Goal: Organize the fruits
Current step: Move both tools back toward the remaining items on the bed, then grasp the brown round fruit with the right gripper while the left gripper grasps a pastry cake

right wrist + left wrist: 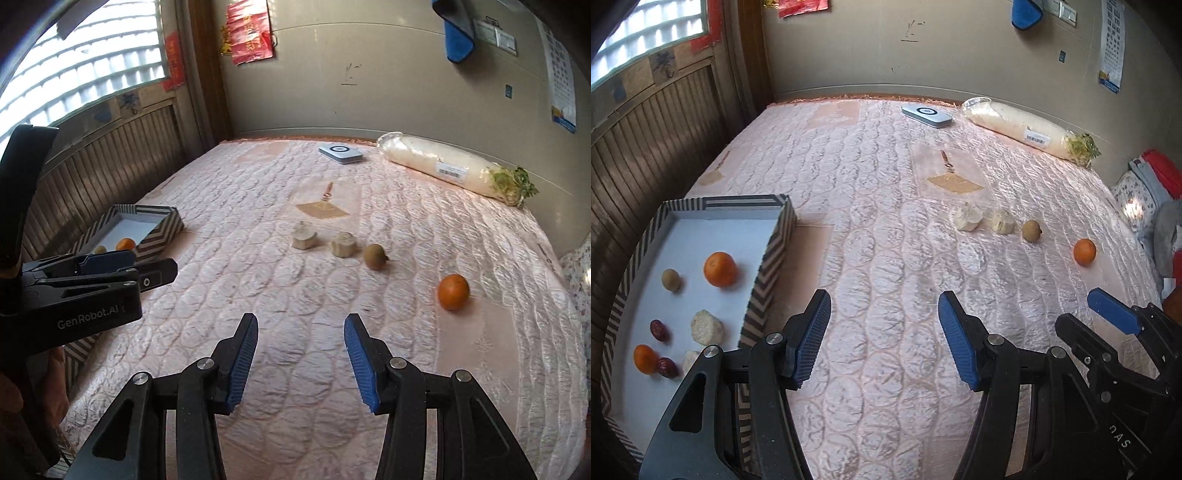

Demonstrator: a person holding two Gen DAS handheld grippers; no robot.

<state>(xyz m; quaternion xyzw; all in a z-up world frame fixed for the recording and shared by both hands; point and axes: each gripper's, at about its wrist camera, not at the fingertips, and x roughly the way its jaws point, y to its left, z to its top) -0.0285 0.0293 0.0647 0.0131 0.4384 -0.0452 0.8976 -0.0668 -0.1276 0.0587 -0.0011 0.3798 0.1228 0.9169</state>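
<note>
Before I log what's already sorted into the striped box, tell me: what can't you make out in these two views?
- Striped box, left wrist view: its near corner is hidden behind the left gripper; a pale piece there is half covered.
- Right wrist view: the left gripper's body blocks most of the box; only one orange and a small brownish fruit beside it show.
- Wall chart: print too small to read.
- Daikon's label: text too small to read.

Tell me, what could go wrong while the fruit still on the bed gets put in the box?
1. The orange is round and lies near the mattress edge; a nudge might roll it off.
2. The box already holds several pieces, so a dropped fruit might knock them about.
3. The left gripper and right gripper, both empty with jaws apart, are close together and might bump.
</note>
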